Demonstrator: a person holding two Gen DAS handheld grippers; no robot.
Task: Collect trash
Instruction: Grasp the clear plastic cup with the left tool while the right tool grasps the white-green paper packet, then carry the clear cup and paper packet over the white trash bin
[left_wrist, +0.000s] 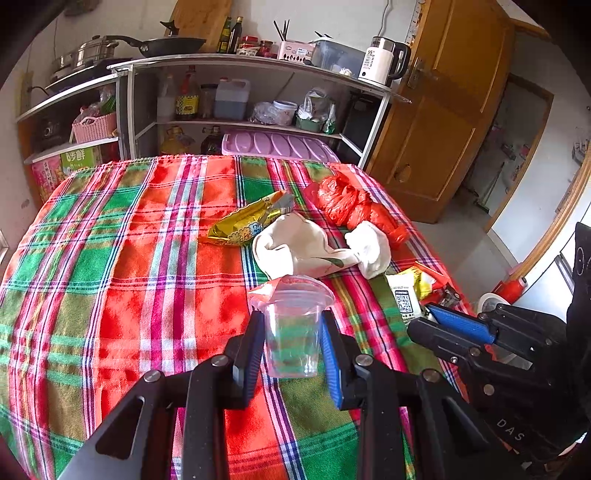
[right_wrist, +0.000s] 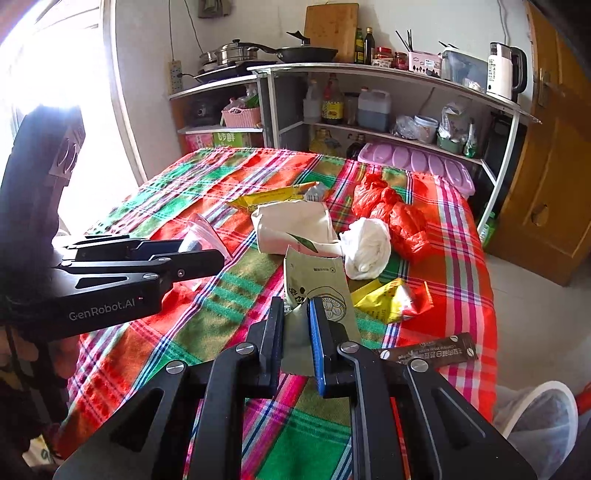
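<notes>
The left gripper (left_wrist: 293, 347) is clamped around a clear plastic cup (left_wrist: 293, 325), whose base is hard to make out against the plaid tablecloth (left_wrist: 129, 295). The right gripper (right_wrist: 297, 332) pinches a torn greenish wrapper (right_wrist: 317, 280); its lower end is hidden between the fingers. Beside it lie a brown sachet (right_wrist: 428, 352), partly covered by the gripper frame, and a yellow packet (right_wrist: 384, 299). Farther out sit a white tissue wad (right_wrist: 365, 251), a cream paper bag (right_wrist: 295, 225), a crumpled red plastic bag (right_wrist: 391, 210) and a yellow snack bag (left_wrist: 243, 225). Cluttered shelves (left_wrist: 258, 122) stand behind the table
</notes>
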